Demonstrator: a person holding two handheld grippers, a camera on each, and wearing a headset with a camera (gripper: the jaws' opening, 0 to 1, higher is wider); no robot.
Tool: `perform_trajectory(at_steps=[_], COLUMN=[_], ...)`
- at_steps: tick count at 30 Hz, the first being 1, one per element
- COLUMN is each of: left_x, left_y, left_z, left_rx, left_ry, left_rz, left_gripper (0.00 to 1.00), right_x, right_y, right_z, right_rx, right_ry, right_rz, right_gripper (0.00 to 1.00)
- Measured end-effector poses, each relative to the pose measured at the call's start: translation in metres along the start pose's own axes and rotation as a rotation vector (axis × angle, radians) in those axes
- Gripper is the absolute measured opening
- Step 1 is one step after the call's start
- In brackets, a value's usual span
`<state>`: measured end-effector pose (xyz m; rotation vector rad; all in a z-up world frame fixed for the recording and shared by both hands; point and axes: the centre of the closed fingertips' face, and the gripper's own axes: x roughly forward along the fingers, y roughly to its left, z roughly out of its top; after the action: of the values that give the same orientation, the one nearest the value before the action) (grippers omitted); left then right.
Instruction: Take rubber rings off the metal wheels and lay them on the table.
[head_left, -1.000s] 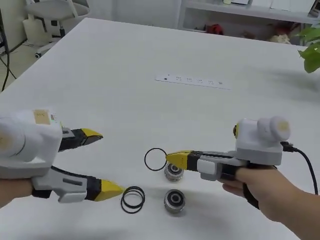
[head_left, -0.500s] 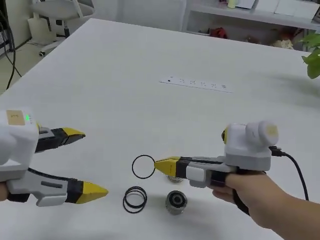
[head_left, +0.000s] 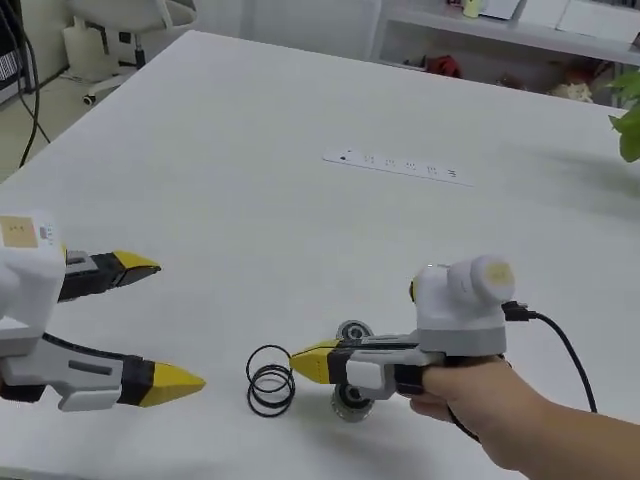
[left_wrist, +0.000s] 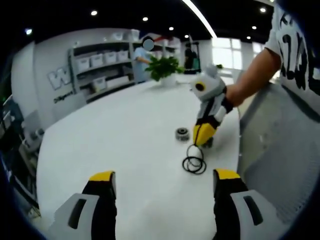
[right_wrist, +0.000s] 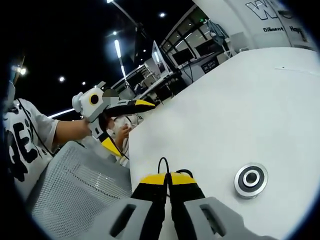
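Note:
My right gripper (head_left: 298, 363) is shut on a thin black rubber ring (head_left: 268, 348), holding it just over the loose rings (head_left: 271, 397) lying on the white table (head_left: 300, 200). One metal wheel (head_left: 352, 331) sits just behind the gripper, and a second wheel (head_left: 349, 401) is partly hidden under it. My left gripper (head_left: 165, 322) hovers open to the left of the rings, holding nothing. The left gripper view shows its jaws (left_wrist: 165, 179) wide apart, the right gripper (left_wrist: 204, 135) with the ring (left_wrist: 192, 151), and a wheel (left_wrist: 182, 133). In the right gripper view the ring (right_wrist: 162, 162) rises from the shut jaws, with a wheel (right_wrist: 251, 179) to the right.
A white power strip (head_left: 396, 165) lies flat across the middle of the table. A cable (head_left: 565, 345) trails from the right gripper. A plant (head_left: 628, 125) stands at the right edge, with shelves behind the table and a chair at the far left.
My right gripper has carried the ring left and down, from beside the far wheel to just over the loose rings. The left gripper stays open and has shifted slightly left.

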<state>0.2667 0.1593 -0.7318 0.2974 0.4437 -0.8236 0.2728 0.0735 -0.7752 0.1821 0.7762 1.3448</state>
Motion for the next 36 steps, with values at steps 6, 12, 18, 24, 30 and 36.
perform_trajectory(at_steps=[6, 12, 18, 24, 30, 36], left_x=[-0.002, -0.001, 0.001, 0.003, 0.005, 0.006], left_y=[0.001, 0.000, 0.000, -0.001, -0.002, -0.004], left_z=[-0.003, -0.007, -0.006, -0.005, -0.002, 0.002], left_rx=[-0.009, -0.011, -0.009, -0.011, -0.007, -0.005], left_ry=[0.004, 0.015, 0.020, 0.021, 0.020, 0.016], left_rz=[0.004, 0.002, -0.003, -0.008, -0.014, -0.019], left_gripper=[0.81, 0.80, 0.80, 0.80, 0.80, 0.80], right_x=[0.005, 0.007, 0.005, 0.002, -0.003, -0.011], right_y=[-0.003, -0.005, -0.009, -0.009, -0.007, -0.005], right_z=[-0.012, -0.016, -0.016, -0.013, -0.005, 0.008], right_rx=[-0.033, -0.072, -0.110, -0.135, -0.150, -0.153], right_ry=[0.061, 0.092, 0.097, 0.087, 0.057, 0.003], right_rz=[-0.026, -0.049, -0.068, -0.075, -0.078, -0.095], right_gripper=[0.00, 0.00, 0.04, 0.11, 0.19, 0.28])
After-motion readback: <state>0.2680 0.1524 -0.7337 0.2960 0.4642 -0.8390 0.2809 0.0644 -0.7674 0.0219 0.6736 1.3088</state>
